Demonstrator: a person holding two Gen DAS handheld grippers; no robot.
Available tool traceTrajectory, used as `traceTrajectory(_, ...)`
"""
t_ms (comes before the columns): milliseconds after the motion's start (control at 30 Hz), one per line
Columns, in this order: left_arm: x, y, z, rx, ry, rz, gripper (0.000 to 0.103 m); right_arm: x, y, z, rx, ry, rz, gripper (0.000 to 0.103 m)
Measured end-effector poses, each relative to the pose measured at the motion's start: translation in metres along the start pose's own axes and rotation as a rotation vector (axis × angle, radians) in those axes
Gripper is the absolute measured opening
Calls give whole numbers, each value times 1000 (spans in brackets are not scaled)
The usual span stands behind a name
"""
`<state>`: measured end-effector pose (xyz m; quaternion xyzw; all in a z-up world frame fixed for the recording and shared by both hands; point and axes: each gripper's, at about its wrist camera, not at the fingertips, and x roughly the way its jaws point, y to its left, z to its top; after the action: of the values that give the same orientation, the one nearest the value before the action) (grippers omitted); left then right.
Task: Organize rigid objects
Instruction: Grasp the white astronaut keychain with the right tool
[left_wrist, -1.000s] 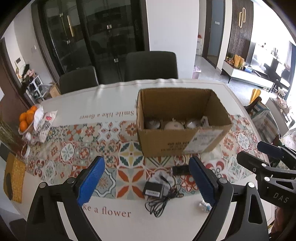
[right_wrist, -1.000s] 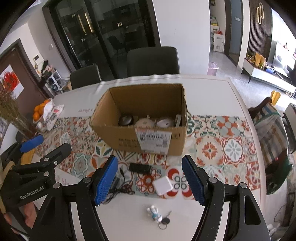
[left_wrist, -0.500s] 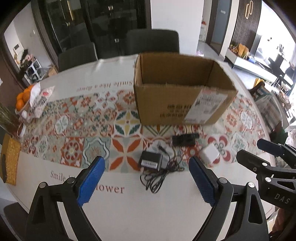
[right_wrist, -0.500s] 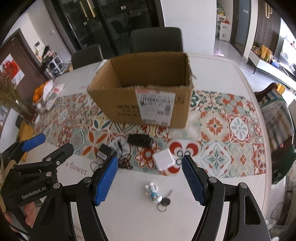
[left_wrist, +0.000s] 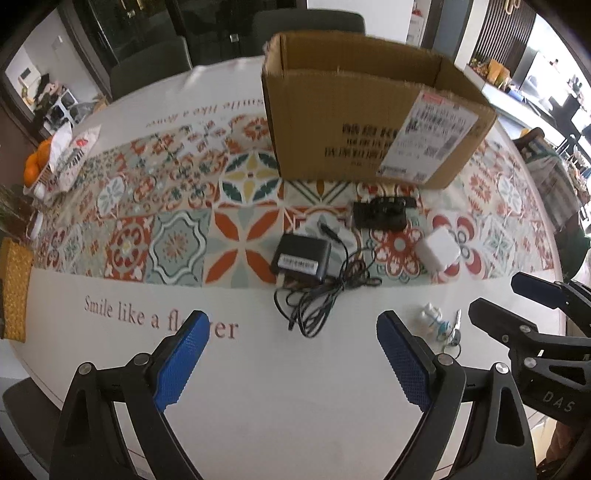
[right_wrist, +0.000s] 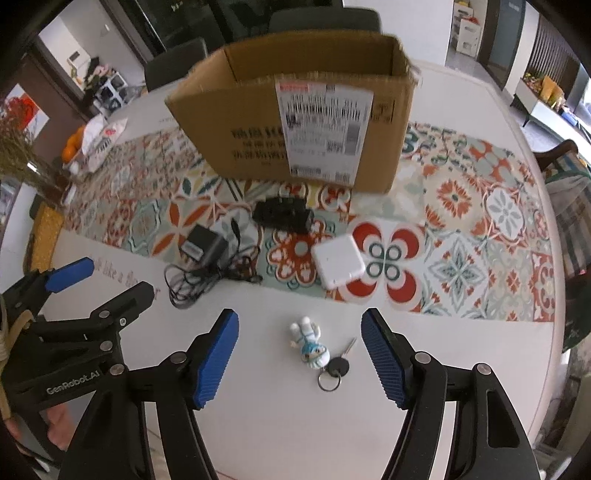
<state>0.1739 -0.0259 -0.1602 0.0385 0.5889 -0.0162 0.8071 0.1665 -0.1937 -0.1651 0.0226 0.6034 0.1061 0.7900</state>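
One keyring figurine (right_wrist: 309, 349) clearest (right wrist), half-hidden left

Desk (left_wrist: 258, 406): white, round-edged, with a patterned tile-print runner (left_wrist: 177, 236) across its middle.
Chairs (left_wrist: 151, 62): two dark ones at 12 o'clock, behind the desk.
Doors (right_wrist: 177, 22): dark glass, beyond the chairs.
Wall (left_wrist: 413, 18): white, at 1 o'clock.
Light: bright daylight at 2 o'clock.

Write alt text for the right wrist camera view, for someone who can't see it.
The open right gripper hovers above a white table, its blue fingers either side of a small figurine keychain. Beyond lie a white square charger, a black adapter with tangled cord, a black device and an open cardboard box. The left gripper shows at left.
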Motion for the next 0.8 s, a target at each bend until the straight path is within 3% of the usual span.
traceTrajectory(400, 36, -8, -22, 12, 111, 22, 93, 46, 3, -18, -63, 151, -9, 63)
traceTrajectory(800, 62, -14, -35, -5, 188, 35, 93, 91, 7, -20, -114, 244, -11, 54)
